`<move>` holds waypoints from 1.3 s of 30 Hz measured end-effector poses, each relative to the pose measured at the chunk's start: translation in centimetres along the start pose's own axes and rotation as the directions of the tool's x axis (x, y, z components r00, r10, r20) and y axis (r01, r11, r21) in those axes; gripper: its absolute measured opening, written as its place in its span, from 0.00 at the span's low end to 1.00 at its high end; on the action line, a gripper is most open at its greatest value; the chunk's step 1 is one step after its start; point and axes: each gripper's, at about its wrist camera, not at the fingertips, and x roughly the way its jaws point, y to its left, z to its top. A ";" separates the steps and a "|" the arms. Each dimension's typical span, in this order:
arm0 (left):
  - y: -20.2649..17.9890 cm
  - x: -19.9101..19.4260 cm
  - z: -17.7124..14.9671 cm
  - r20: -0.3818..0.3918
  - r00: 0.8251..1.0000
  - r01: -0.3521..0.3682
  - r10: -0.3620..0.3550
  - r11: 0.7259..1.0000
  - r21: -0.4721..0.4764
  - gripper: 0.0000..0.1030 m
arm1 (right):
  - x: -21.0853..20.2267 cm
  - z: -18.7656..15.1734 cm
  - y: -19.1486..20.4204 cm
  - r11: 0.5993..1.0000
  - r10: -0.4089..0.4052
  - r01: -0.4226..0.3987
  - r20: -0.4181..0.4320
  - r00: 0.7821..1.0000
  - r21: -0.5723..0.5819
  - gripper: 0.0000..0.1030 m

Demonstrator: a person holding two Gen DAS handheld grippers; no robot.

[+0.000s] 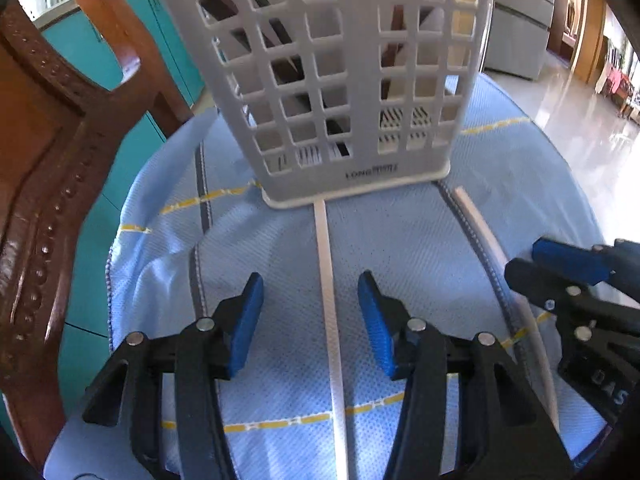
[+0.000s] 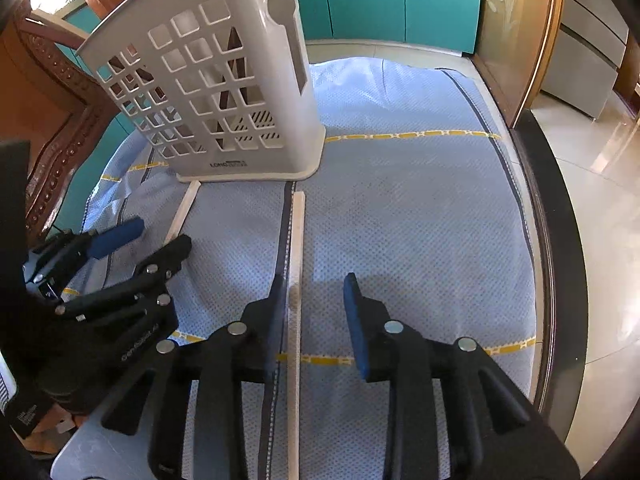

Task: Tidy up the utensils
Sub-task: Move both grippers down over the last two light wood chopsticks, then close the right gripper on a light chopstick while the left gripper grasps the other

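Note:
A white slotted utensil caddy (image 1: 360, 176) (image 2: 296, 120) stands on the blue cloth (image 1: 400, 240) with dark utensil handles (image 1: 280, 40) inside. Two pale chopsticks lie flat in front of it. One chopstick (image 1: 326, 264) runs between the fingers of my left gripper (image 1: 311, 280), which is open, its pads clear of the stick. The other chopstick (image 2: 298, 240) lies between the fingers of my right gripper (image 2: 315, 280), close to the left pad; this gripper is open too. Each view also shows the other gripper: right gripper (image 1: 522, 258), left gripper (image 2: 164, 232).
A carved wooden chair (image 1: 40, 160) rises at the left, close to the cloth's edge. Teal cabinets (image 2: 380, 0) stand behind the caddy. The dark table rim (image 2: 560, 240) curves along the right, with shiny floor beyond it.

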 end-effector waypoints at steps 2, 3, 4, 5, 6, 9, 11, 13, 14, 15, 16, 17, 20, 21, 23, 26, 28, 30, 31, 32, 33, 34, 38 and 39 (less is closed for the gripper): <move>-0.4 0.1 0.3 -0.003 1.000 -0.009 0.009 1.000 0.017 0.51 | -0.1 -0.1 0.0 1.000 -0.003 0.003 -0.002 1.000 -0.002 0.29; -0.5 0.1 0.5 -0.003 1.000 -0.008 0.008 1.000 0.016 0.51 | -0.1 -0.1 0.0 1.000 -0.004 0.004 -0.002 1.000 -0.002 0.29; -0.5 0.1 0.5 -0.003 1.000 -0.006 0.006 1.000 0.013 0.51 | -0.1 -0.2 -0.1 1.000 -0.005 0.005 -0.002 1.000 -0.003 0.30; -0.4 0.1 0.5 -0.003 1.000 -0.003 0.003 1.000 0.009 0.51 | -0.1 -0.2 0.0 1.000 -0.006 0.006 -0.002 1.000 -0.004 0.30; -0.3 0.0 0.4 -0.004 1.000 -0.002 0.002 1.000 0.007 0.51 | -0.1 -0.2 0.0 1.000 -0.007 0.006 -0.001 1.000 -0.005 0.30; -0.2 0.0 0.5 -0.004 1.000 0.003 -0.003 1.000 -0.001 0.51 | -0.1 -0.2 0.3 1.000 -0.009 0.010 0.005 1.000 -0.018 0.30; -0.2 0.2 0.5 -0.003 1.000 0.004 -0.004 1.000 -0.002 0.51 | 0.1 -0.2 0.5 0.999 -0.016 0.016 0.011 1.000 -0.030 0.30; -0.2 0.2 0.4 -0.004 1.000 0.007 -0.007 1.000 -0.004 0.51 | 0.2 -0.2 0.9 0.999 -0.026 0.027 0.018 1.000 -0.044 0.31; -0.2 0.2 0.4 -0.006 1.000 0.011 -0.011 1.000 -0.009 0.51 | 0.2 -0.2 1.0 0.998 -0.032 0.033 0.021 0.999 -0.051 0.31; 0.0 0.3 0.3 -0.007 1.000 0.015 -0.015 1.000 -0.013 0.51 | 0.3 -0.2 1.1 0.998 -0.037 0.038 0.025 0.999 -0.056 0.31; 0.0 0.3 0.3 -0.009 1.000 0.022 -0.022 1.000 -0.020 0.51 | 0.3 -0.2 1.2 0.997 -0.040 0.042 0.027 0.999 -0.060 0.32; 0.3 0.8 0.5 -0.011 1.000 0.027 -0.027 0.999 -0.025 0.51 | 0.3 -0.2 1.2 0.997 -0.044 0.045 0.030 0.999 -0.064 0.32; 0.5 0.8 0.5 -0.014 0.999 0.038 -0.038 0.999 -0.037 0.51 | 0.4 -0.3 1.7 0.994 -0.062 0.065 0.042 0.997 -0.087 0.34; 0.6 0.9 0.6 -0.014 0.999 0.040 -0.041 0.998 -0.040 0.51 | 0.5 -0.3 1.9 0.992 -0.075 0.079 0.048 0.996 -0.101 0.34; 0.6 0.9 0.5 -0.014 0.999 0.042 -0.042 0.998 -0.043 0.51 | 0.7 -0.5 2.4 0.986 -0.098 0.105 0.059 0.993 -0.126 0.34; 0.5 1.0 0.5 -0.010 0.999 0.040 -0.040 0.998 -0.042 0.51 | 0.7 -0.7 2.8 0.983 -0.107 0.116 0.070 0.992 -0.141 0.34; 0.6 1.0 0.4 -0.008 0.998 0.063 -0.063 0.997 -0.048 0.38 | 0.7 -0.6 2.7 0.985 -0.097 0.106 0.067 0.993 -0.136 0.30; 0.2 0.7 0.2 -0.004 0.996 0.094 -0.095 0.994 -0.048 0.29 | 0.5 -0.7 2.6 0.986 -0.089 0.097 0.068 0.994 -0.133 0.17; -0.1 0.7 0.2 -0.001 0.996 0.092 -0.092 0.995 -0.038 0.25 | 0.4 -0.7 2.6 0.988 -0.079 0.087 0.065 0.995 -0.131 0.13; -0.4 0.6 0.2 0.003 0.996 0.089 -0.089 0.996 -0.023 0.23 | 0.4 -0.7 2.5 0.988 -0.073 0.080 0.063 0.995 -0.129 0.11; -0.7 0.6 0.2 0.006 0.996 0.092 -0.092 0.996 -0.013 0.18 | 0.3 -0.8 2.5 0.989 -0.066 0.074 0.061 0.996 -0.128 0.07; -0.9 0.5 0.2 0.008 0.996 0.091 -0.090 0.996 -0.009 0.16 | 0.3 -0.8 2.6 0.989 -0.062 0.069 0.060 0.996 -0.129 0.07; -1.3 0.4 0.2 0.014 0.996 0.092 -0.092 0.996 -0.003 0.07 | 0.0 -0.8 2.0 0.994 -0.024 0.030 0.058 0.998 -0.103 0.06; -1.2 0.3 0.2 0.012 0.995 0.098 -0.098 0.995 -0.011 0.07 | -0.4 -0.7 1.7 0.996 -0.002 0.008 0.069 0.998 -0.088 0.06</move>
